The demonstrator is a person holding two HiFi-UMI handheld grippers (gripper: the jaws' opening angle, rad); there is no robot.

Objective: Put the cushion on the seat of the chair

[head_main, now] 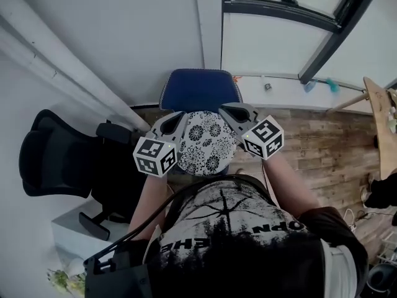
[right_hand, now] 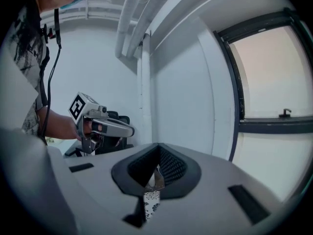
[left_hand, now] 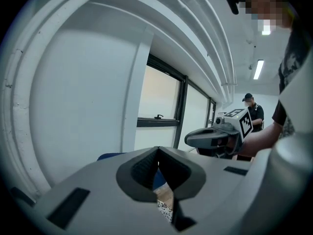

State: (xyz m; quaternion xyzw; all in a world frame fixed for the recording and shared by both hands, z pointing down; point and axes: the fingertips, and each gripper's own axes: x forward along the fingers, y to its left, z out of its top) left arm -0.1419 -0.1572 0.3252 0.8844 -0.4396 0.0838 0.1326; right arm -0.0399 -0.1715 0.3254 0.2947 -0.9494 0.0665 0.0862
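1. The round cushion with a black-and-white floral print (head_main: 205, 143) hangs in the air between the two hand-held grippers. It rests on nothing, and each gripper has one side of its edge.
2. The left gripper (head_main: 178, 120) is clenched on the cushion's rim. In its own view, a sliver of the printed fabric (left_hand: 166, 210) shows low between the closed jaws.
3. The right gripper (head_main: 226, 112) is likewise clamped tight. A thin fold of the cloth (right_hand: 150, 199) sits pinched where its jaws meet.
4. Gripping at opposite edges probably keeps the soft disc spread out, so it can go down flat rather than folded.
5. The blue upholstered chair (head_main: 200, 90) lies just past both gripper tips and lower down. The cushion's far edge overlaps the chair's near edge in the head view, so the cushion seems poised in front of its target.
6. The patterned face is turned upward toward the head camera; its exact tilt is hard to read.
7. Being round, the cushion has no true long axis. The line that matters runs across it from one gripper to the other.
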